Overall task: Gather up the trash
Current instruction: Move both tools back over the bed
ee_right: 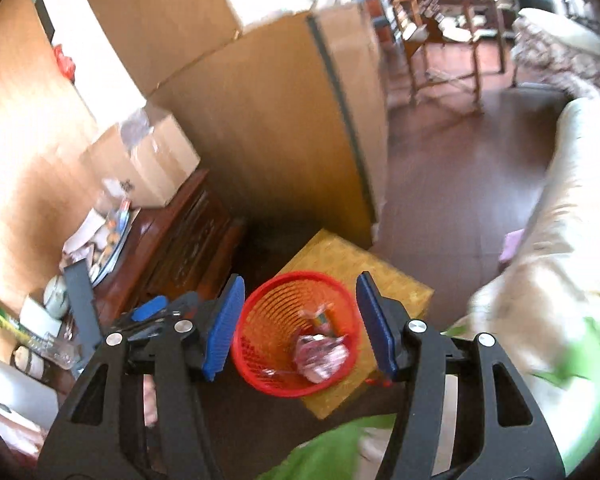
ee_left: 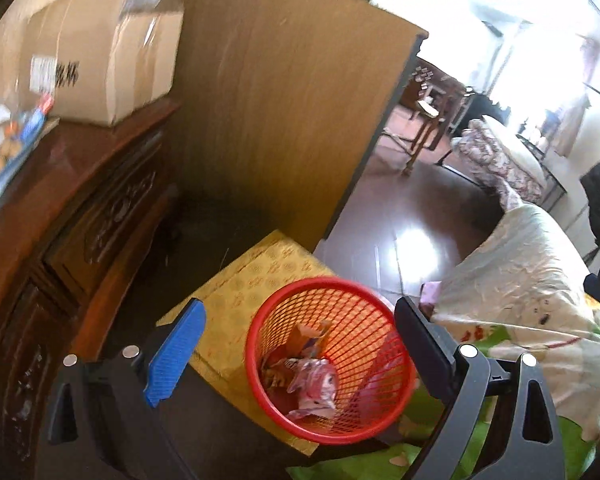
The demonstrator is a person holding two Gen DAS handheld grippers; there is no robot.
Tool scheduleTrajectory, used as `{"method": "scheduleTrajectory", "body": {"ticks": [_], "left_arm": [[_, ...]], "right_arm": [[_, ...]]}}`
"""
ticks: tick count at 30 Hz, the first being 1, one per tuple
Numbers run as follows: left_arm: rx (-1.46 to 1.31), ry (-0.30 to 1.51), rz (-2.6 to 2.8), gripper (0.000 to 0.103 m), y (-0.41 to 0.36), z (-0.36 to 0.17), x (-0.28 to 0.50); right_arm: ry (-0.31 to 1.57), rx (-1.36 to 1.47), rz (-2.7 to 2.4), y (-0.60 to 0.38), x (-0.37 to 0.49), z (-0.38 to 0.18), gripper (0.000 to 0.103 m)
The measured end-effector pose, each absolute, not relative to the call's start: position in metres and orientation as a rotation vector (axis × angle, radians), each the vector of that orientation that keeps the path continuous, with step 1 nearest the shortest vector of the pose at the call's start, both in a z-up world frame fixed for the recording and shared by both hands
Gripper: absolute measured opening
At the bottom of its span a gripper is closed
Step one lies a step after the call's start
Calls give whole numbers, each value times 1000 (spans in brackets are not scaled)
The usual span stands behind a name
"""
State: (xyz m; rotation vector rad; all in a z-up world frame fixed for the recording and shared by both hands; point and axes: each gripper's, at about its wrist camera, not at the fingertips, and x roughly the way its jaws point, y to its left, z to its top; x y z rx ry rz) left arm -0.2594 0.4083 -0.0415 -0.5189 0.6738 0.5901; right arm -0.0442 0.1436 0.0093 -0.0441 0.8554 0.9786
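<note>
While both grippers hang over it, the red plastic mesh wastebasket stands on a yellow patterned box, holding crumpled pink wrappers, perhaps plastic. The right gripper and the left gripper are both spread and empty; a carved dark wooden cabinet stands at nine o'clock.

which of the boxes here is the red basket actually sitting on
The yellow patterned box on the floor. The red basket stands on its top, while the plain brown cardboard box sits up on the dark wooden cabinet.
</note>
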Motion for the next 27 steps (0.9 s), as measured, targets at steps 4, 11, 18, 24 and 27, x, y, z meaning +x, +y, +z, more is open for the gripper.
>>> {"method": "scheduleTrajectory", "body": {"ticks": [4, 11, 18, 24, 27], "left_arm": [[-435, 659, 538, 93, 378, -12, -249], [-281, 637, 374, 95, 298, 44, -213], [-179, 675, 88, 97, 190, 80, -123], [-138, 789, -67, 97, 109, 66, -14], [-127, 831, -106, 97, 78, 51, 27]], "right_arm": [[775, 14, 901, 86, -43, 34, 65], [671, 130, 741, -34, -38, 50, 74], [615, 241, 500, -163, -14, 34, 75], [628, 364, 362, -234, 22, 16, 75], [626, 405, 319, -258, 42, 12, 75]]}}
